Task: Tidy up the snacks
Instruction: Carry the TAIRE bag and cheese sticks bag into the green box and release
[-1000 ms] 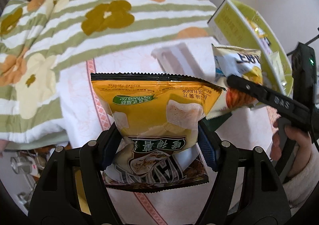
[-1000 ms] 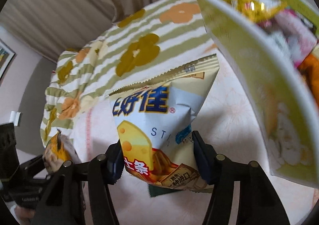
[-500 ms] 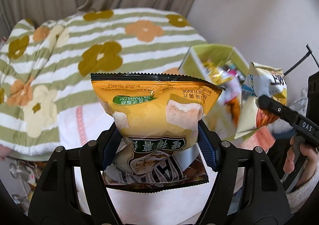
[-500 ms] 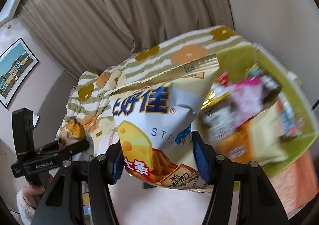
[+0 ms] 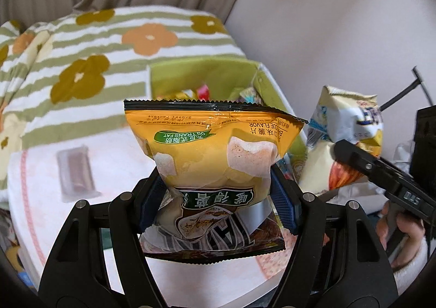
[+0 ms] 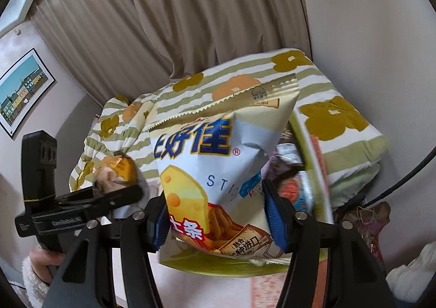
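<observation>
My left gripper (image 5: pixel 218 199) is shut on an orange chip bag (image 5: pixel 215 150), held upside down in the air in front of the green box (image 5: pixel 204 73). My right gripper (image 6: pixel 215 215) is shut on a white and pale-blue cheese-stick bag (image 6: pixel 218 169), lifted beside the same green box (image 6: pixel 310 144). In the left wrist view the cheese-stick bag (image 5: pixel 346 128) and the right gripper's finger (image 5: pixel 381 169) show at the right. The right wrist view catches the orange bag (image 6: pixel 117 169) at the left in the other gripper. Several snack packets lie inside the box.
A small brown wrapped bar (image 5: pixel 76 169) lies on the white and pink cloth (image 5: pixel 114 150). A green-striped flowered blanket (image 5: pixel 90 43) covers the bed behind. Beige curtains (image 6: pixel 190 21) and a wall stand beyond. A framed picture (image 6: pixel 24 92) hangs at the left.
Both grippers have risen and pulled back with their bags. The green box, close beside the right gripper before, now sits lower and farther off, with its open top in view.
</observation>
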### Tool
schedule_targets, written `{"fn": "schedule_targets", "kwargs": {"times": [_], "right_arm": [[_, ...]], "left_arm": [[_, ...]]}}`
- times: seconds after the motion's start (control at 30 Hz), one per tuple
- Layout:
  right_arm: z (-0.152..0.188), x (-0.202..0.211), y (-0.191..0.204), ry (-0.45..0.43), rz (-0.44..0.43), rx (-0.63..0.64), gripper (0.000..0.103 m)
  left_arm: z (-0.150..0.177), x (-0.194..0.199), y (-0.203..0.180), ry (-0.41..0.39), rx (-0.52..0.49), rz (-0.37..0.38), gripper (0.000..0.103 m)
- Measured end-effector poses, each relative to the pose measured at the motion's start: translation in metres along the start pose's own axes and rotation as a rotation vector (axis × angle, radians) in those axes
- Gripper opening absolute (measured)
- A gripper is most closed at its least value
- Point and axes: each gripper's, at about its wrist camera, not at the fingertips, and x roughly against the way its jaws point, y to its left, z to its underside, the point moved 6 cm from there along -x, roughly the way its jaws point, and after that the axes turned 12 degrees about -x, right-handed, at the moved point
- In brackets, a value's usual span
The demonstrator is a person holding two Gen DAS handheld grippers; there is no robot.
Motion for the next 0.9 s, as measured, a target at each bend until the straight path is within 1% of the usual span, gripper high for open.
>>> {"fn": "schedule_targets", "kwargs": {"times": [0.13, 0.2, 0.23, 0.27, 0.33, 0.53, 0.73, 0.8, 0.87, 0.9], "right_arm": [[-0.001, -0.001, -0.022, 0.028, -0.004, -0.023, 0.056], [0.000, -0.003, -0.029, 0.039, -0.007, -0.037, 0.056], [0.001, -0.004, -0.031, 0.042, -0.008, -0.044, 0.056], [0.001, -0.005, -0.034, 0.045, -0.009, -0.052, 0.056], [0.002, -0.006, -0.038, 0.047, -0.011, -0.068, 0.056], [0.000, -0.016, -0.044, 0.064, -0.003, -0.090, 0.056], [-0.009, -0.028, -0.038, 0.090, 0.009, -0.061, 0.056], [-0.013, -0.036, -0.036, 0.113, 0.027, -0.045, 0.056], [-0.015, -0.047, -0.036, 0.134, 0.062, -0.027, 0.058], [-0.016, -0.052, -0.036, 0.142, 0.087, -0.016, 0.062]], "left_arm": [[0.002, -0.035, -0.019, 0.066, 0.010, -0.011, 0.069], [0.004, -0.048, -0.021, 0.099, 0.012, -0.037, 0.073], [0.006, -0.055, -0.022, 0.120, 0.012, -0.050, 0.080], [0.007, -0.057, -0.021, 0.129, 0.013, -0.058, 0.091], [0.010, -0.057, -0.020, 0.117, 0.008, -0.065, 0.102], [0.018, -0.041, -0.013, 0.106, -0.026, -0.092, 0.102], [0.016, -0.021, -0.005, 0.078, -0.055, -0.138, 0.102], [0.015, -0.017, -0.002, 0.074, -0.054, -0.143, 0.102], [0.016, -0.015, 0.002, 0.074, -0.051, -0.152, 0.102], [0.017, -0.015, 0.005, 0.078, -0.047, -0.154, 0.102]]}}
